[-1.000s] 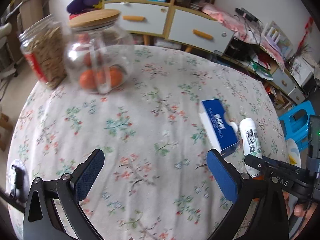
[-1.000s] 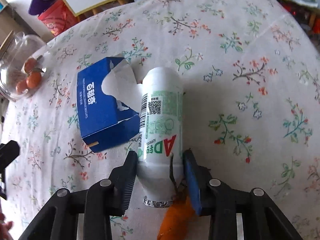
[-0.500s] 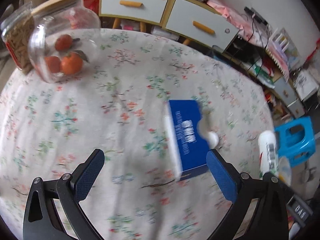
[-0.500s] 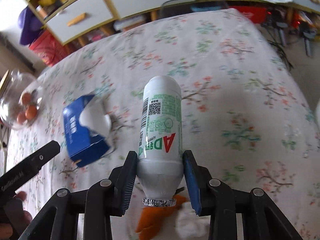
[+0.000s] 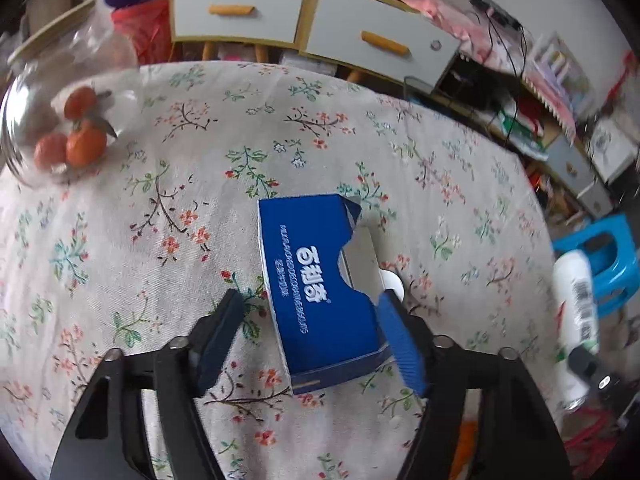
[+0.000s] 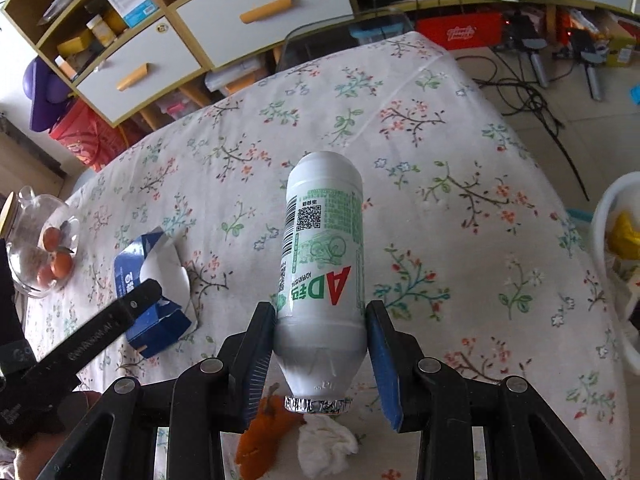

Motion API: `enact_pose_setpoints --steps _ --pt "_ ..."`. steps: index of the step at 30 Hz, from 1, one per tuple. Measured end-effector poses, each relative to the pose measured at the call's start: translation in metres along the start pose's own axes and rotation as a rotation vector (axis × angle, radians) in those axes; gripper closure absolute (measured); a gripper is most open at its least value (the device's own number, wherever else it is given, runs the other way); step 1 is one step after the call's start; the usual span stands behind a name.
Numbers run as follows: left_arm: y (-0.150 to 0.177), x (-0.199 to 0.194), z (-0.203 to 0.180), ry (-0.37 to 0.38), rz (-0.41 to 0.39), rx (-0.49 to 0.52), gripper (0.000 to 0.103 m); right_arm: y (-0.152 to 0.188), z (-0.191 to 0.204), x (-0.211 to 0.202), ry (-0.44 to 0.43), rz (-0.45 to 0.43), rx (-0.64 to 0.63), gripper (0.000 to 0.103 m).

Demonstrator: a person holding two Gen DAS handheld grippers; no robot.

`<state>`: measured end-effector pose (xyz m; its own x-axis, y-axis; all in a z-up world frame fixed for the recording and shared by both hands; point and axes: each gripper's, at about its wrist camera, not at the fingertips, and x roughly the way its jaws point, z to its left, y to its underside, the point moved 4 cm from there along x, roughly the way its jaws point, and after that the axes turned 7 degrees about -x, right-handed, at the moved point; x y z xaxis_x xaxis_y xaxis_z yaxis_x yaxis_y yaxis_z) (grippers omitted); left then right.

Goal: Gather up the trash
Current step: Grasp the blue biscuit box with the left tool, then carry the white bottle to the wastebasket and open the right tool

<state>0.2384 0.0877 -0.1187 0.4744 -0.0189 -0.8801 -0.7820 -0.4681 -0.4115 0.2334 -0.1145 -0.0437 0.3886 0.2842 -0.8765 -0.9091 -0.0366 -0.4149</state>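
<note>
Lying torn open on the floral tablecloth (image 5: 168,208), the blue cardboard biscuit box (image 5: 320,292) sits between the closing left gripper (image 5: 310,332); the right gripper (image 6: 320,344) pinches a white plastic bottle (image 6: 324,264) with a foil-sealed mouth.

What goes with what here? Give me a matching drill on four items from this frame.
Items:
1. bottle
2. blue box
3. oranges
4. crumpled tissue

States:
A. inside the glass jar
B. lying on the tablecloth under the bottle's foil end
C. clamped in the right gripper
D. on the table between the closing left gripper's fingers

Pairs: 1-C, 2-D, 3-A, 4-B
</note>
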Motion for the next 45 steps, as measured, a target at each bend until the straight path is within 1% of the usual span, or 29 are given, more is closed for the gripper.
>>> enact_pose_setpoints --steps 1,2,3,6,10,14,21,26,30,38,43,45 --pt "0.001 -0.001 -0.001 -0.003 0.003 0.016 0.044 -0.001 0.000 -0.001 0.005 -0.002 -0.007 0.062" --pt "0.003 -0.001 -0.001 0.007 0.015 0.022 0.049 -0.001 -0.001 -0.002 0.010 -0.004 -0.014 0.062" --pt "0.005 -0.001 0.001 0.021 0.035 0.021 0.049 -0.001 -0.002 -0.003 0.013 -0.005 -0.019 0.062" --pt "0.009 -0.004 0.003 0.046 0.057 0.034 0.049 -0.001 -0.005 -0.003 0.026 -0.002 -0.025 0.062" --pt "0.016 -0.010 0.006 0.083 0.090 0.045 0.050 0.002 -0.009 -0.004 0.021 0.006 -0.011 0.062" --pt "0.022 -0.020 0.012 0.130 0.125 0.030 0.051 0.004 -0.009 -0.011 0.054 -0.002 -0.048 0.062" --pt "0.024 -0.044 0.029 0.148 0.114 0.058 0.051 0.009 -0.012 -0.027 0.085 -0.035 -0.079 0.062" --pt "0.029 -0.062 0.043 0.155 0.109 0.068 0.051 0.014 -0.019 -0.038 0.086 -0.049 -0.061 0.062" --pt "0.039 -0.075 0.048 0.179 0.110 0.072 0.051 0.017 -0.028 -0.044 0.094 -0.054 -0.044 0.062" --pt "0.054 -0.092 0.040 0.237 0.110 0.077 0.051 0.021 -0.064 -0.060 0.114 -0.074 0.032 0.062" --pt "0.063 -0.096 0.023 0.265 0.118 0.094 0.051 0.026 -0.101 -0.074 0.128 -0.086 0.115 0.062" --pt "0.067 -0.096 0.015 0.276 0.123 0.103 0.051 0.029 -0.122 -0.081 0.131 -0.089 0.161 0.062"
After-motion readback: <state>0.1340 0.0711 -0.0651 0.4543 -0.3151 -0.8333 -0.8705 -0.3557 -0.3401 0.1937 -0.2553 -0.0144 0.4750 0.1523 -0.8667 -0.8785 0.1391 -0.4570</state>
